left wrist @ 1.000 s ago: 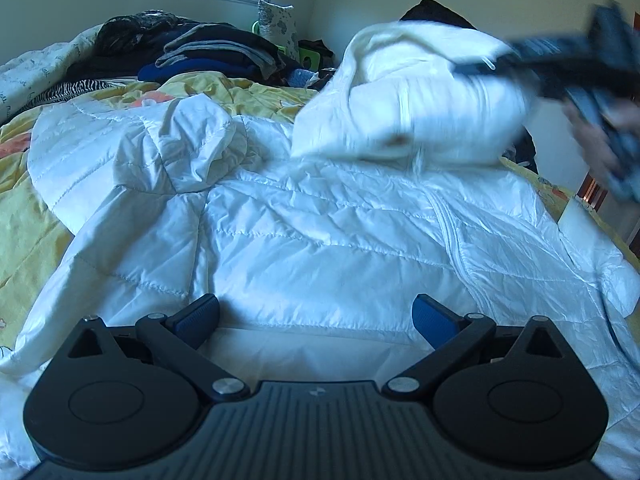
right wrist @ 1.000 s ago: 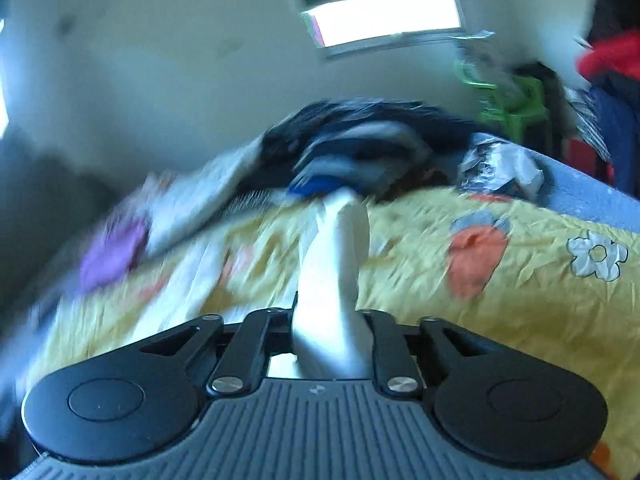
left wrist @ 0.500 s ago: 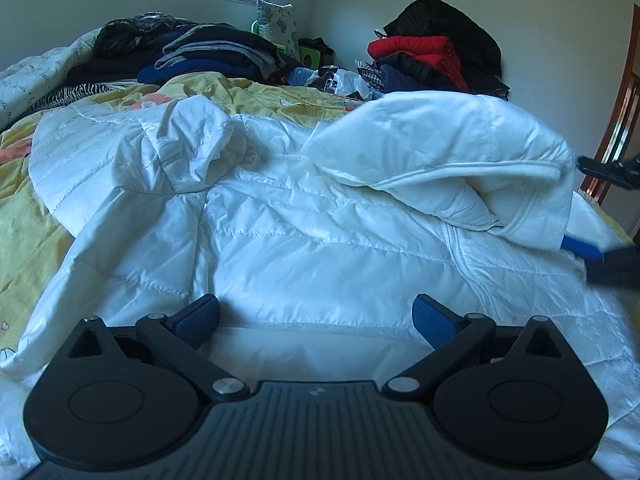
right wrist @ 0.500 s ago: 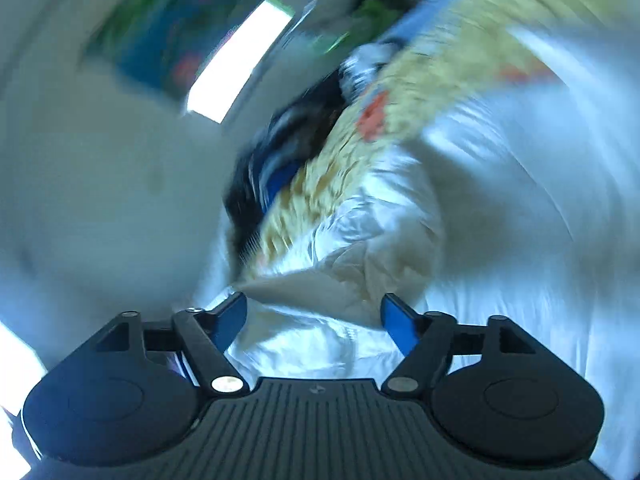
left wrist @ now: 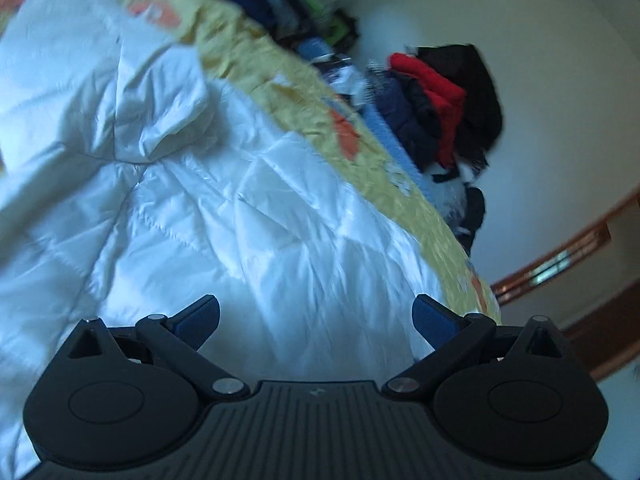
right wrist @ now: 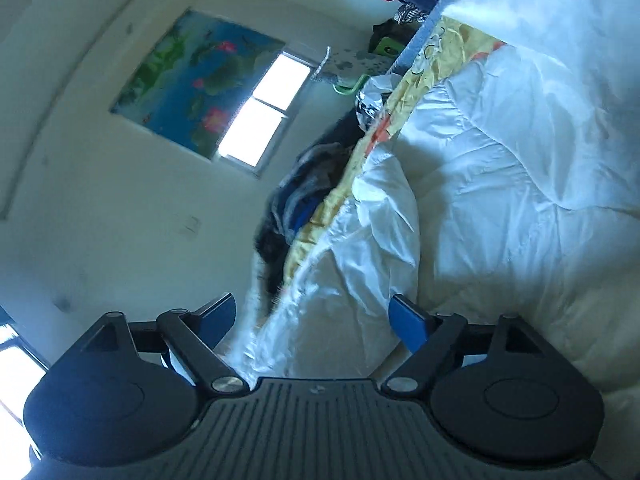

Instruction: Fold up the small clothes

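Observation:
A white quilted puffer jacket (left wrist: 224, 216) lies spread on the yellow floral bedspread (left wrist: 384, 168); its hood (left wrist: 160, 104) lies at the upper left. My left gripper (left wrist: 316, 316) is open and empty, tilted, just above the jacket's body. In the right wrist view the jacket (right wrist: 500, 184) fills the right side, with its hood (right wrist: 384, 216) in the middle. My right gripper (right wrist: 312, 316) is open and empty, rolled sideways, with a fold of the jacket's edge (right wrist: 320, 312) lying between its fingers.
A pile of red, black and navy clothes (left wrist: 436, 100) sits at the bed's far end by the wall. Dark clothes (right wrist: 304, 196) lie heaped near the window (right wrist: 264, 112). A wooden door frame (left wrist: 560, 264) stands at the right.
My right gripper opened and let go of the white sleeve, which dropped onto the jacket, and it rolled sideways. My left gripper tilted and swung right over the jacket.

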Available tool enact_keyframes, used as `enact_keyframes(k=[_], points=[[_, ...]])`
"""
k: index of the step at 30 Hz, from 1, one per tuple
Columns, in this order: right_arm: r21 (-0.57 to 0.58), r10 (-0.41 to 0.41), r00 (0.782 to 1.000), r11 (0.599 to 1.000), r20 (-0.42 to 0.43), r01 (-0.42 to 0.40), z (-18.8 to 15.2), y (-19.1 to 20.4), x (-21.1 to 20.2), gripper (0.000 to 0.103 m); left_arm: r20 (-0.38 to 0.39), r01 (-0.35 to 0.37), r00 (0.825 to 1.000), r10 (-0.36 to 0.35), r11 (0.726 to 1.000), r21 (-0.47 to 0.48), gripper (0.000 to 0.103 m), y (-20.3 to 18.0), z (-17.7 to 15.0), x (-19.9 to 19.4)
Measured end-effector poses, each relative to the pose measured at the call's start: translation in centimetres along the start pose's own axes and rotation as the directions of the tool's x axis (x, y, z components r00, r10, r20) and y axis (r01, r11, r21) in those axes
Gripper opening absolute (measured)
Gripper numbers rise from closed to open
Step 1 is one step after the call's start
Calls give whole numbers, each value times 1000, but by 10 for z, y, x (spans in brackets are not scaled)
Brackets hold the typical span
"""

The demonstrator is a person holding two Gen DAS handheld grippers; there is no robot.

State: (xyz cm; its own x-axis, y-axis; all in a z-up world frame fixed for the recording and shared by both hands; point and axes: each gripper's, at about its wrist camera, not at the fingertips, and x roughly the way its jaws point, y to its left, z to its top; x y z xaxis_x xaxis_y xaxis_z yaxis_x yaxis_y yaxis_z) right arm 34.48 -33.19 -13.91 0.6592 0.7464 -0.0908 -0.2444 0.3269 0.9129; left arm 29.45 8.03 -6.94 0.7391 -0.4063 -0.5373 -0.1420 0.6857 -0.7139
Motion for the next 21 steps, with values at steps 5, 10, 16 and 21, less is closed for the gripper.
enact_keyframes(k=[5, 10, 16, 21], points=[[137, 104, 993, 984, 55, -110, 6, -20, -9, 87, -70, -116, 992, 108, 986, -119, 102, 8, 27, 45], [115, 100, 994, 988, 47, -105, 6, -17, -5, 89, -136, -174, 975, 176, 984, 28, 33, -29, 43, 81], [158, 130, 989, 978, 70, -140, 8, -24, -7, 89, -27, -88, 995, 91, 992, 93, 17, -69, 60, 85], [158, 135, 989, 977, 69, -144, 10, -27, -7, 89, -69, -164, 981, 180, 967, 195, 17, -60, 40, 88]])
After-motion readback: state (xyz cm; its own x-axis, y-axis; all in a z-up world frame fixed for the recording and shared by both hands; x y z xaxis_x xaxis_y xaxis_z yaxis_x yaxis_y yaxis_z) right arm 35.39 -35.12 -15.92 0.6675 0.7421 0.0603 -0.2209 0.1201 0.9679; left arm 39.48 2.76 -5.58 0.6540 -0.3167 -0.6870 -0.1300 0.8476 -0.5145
